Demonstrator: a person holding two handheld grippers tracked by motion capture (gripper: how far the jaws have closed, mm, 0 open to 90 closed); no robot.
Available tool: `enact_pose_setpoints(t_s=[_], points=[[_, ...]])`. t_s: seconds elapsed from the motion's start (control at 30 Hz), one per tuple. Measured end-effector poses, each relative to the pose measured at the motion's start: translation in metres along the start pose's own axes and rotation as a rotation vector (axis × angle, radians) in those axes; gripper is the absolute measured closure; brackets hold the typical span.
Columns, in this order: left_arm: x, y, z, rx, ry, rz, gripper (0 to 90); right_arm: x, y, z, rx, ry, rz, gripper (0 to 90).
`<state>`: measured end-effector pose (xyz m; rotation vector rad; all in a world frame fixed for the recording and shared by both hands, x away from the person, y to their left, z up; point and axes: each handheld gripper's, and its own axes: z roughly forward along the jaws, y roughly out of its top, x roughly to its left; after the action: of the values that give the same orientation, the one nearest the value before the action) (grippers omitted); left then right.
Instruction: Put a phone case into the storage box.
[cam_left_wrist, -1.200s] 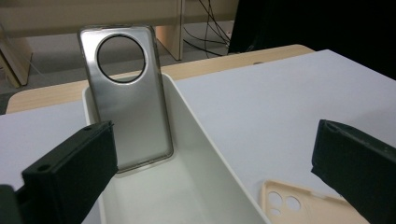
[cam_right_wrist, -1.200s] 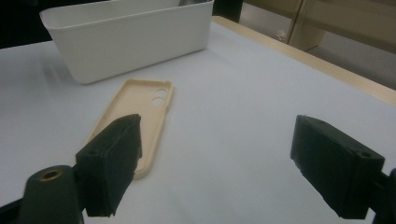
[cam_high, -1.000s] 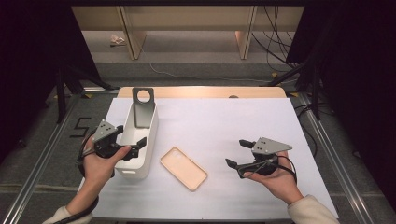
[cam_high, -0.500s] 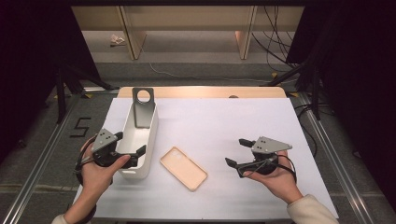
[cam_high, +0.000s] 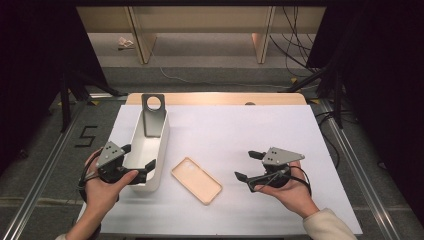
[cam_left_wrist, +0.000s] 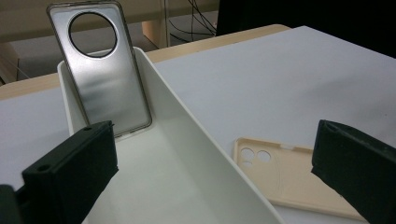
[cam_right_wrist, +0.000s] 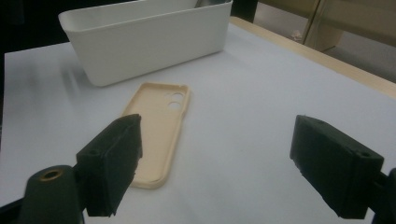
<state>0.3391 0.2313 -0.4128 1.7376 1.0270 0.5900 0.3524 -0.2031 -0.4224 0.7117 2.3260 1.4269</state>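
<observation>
Cables are trailing across the floor behind the table, a "5" mark sitting left of it.

lab recording rig, black curtains, floor cables, white-topped table

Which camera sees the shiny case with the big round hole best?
The left gripper view: the grey case stands close, leaning in the white bin. The high view shows it small.
</observation>
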Motion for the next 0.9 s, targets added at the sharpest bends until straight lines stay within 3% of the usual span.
enact_pose_setpoints(t_s=[0.1, 0.2, 0.27, 0.3, 0.43, 0.6, 0.73, 0.9], points=[[0.001, 0.0, 0.001, -0.001, -0.002, -0.008, 0.0, 0.001, 0.0, 0.002, 0.016, 0.009, -0.005, 22.7], [0.0, 0.0, 0.002, -0.001, -0.004, -0.009, 0.0, 0.003, -0.001, 0.007, 0.039, 0.045, -0.006, 36.9], [-0.001, 0.0, 0.002, 0.001, -0.006, -0.003, 0.0, 0.004, -0.002, 0.012, 0.081, 0.074, -0.01, 50.7], [-0.001, 0.0, 0.002, 0.004, -0.006, -0.002, 0.0, 0.005, -0.002, 0.015, 0.112, 0.108, -0.001, 62.2], [-0.001, 0.0, 0.002, 0.005, -0.007, -0.005, 0.0, 0.01, -0.004, 0.025, 0.239, 0.111, -0.028, 90.0], [0.0, -0.001, 0.002, 0.007, -0.004, -0.011, 0.0, 0.018, -0.01, 0.039, 0.379, 0.119, -0.026, 90.0], [0.0, -0.001, 0.003, 0.009, -0.003, -0.008, 0.0, 0.018, -0.012, 0.049, 0.419, 0.099, -0.001, 90.0], [-0.001, -0.001, 0.003, 0.012, -0.005, -0.007, 0.0, 0.019, -0.008, 0.067, 0.444, 0.084, -0.003, 90.0]])
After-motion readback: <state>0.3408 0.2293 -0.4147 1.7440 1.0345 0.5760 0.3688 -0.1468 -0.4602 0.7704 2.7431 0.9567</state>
